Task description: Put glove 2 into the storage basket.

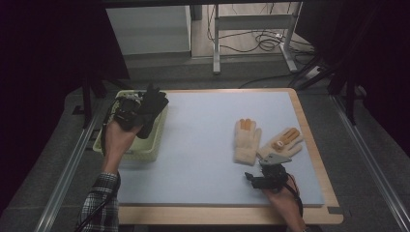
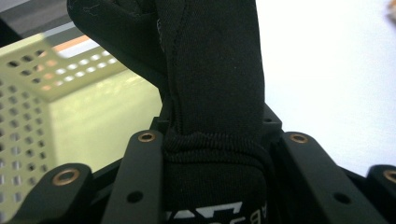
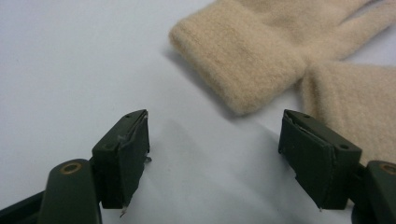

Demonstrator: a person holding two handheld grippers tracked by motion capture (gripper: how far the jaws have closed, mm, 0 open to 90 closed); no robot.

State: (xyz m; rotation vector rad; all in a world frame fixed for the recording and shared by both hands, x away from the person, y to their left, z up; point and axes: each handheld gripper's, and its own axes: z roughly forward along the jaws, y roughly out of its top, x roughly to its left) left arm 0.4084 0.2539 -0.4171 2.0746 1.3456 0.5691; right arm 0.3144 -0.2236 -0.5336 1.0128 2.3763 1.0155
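Observation:
My left gripper point(image 1: 138, 113) is shut on a black glove point(image 1: 153, 107) and holds it over the pale green perforated basket point(image 1: 150, 153) at the table's left edge. In the left gripper view the black glove point(image 2: 210, 93) stands pinched at its cuff between the jaws, with the basket wall point(image 2: 70, 112) behind it. Two beige knit gloves with orange fingertips point(image 1: 247, 140) point(image 1: 282, 143) lie on the light blue mat. My right gripper point(image 1: 263, 166) is open just below them; its view shows a beige cuff point(image 3: 243, 60) ahead of the spread jaws.
The light blue mat point(image 1: 203, 145) covers a wooden table whose rim point(image 1: 309, 140) runs along the right and front. A metal frame and cables point(image 1: 261, 41) stand on the floor beyond the far edge. A plaid sleeve point(image 1: 99, 203) enters at the bottom left.

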